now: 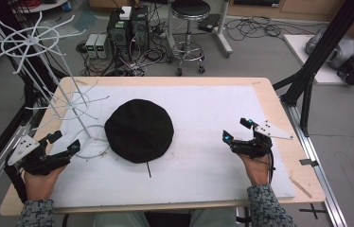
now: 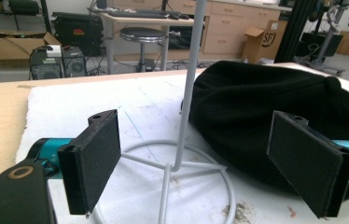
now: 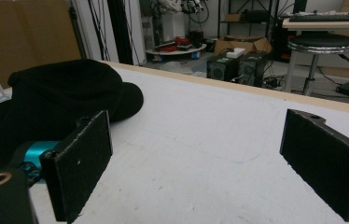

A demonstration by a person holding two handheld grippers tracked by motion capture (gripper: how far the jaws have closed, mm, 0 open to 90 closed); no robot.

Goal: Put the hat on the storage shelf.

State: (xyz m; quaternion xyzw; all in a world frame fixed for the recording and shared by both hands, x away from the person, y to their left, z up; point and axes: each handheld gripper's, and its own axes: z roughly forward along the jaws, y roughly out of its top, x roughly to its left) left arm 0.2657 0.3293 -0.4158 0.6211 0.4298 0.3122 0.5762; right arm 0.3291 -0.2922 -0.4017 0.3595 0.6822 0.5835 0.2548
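Observation:
A black knit cap [image 1: 139, 130] lies flat on the white mat [image 1: 203, 156] near the middle of the table. In the left gripper view the cap [image 2: 266, 107] sits ahead to the right; in the right gripper view the cap [image 3: 56, 98] sits to the left. A white wire rack [image 1: 71, 94] stands at the table's left, its ring base [image 2: 182, 182] and pole just ahead of my left gripper [image 1: 64, 142]. That left gripper [image 2: 205, 163] is open and empty. My right gripper [image 1: 237, 129] rests at the right, apart from the cap; the right gripper [image 3: 210, 168] is open and empty.
The table's wooden edge [image 1: 279, 109] borders the mat. A black frame post [image 1: 317, 61] rises at the right. Beyond the table stand a stool [image 1: 190, 28], computer boxes [image 1: 128, 26] and floor cables.

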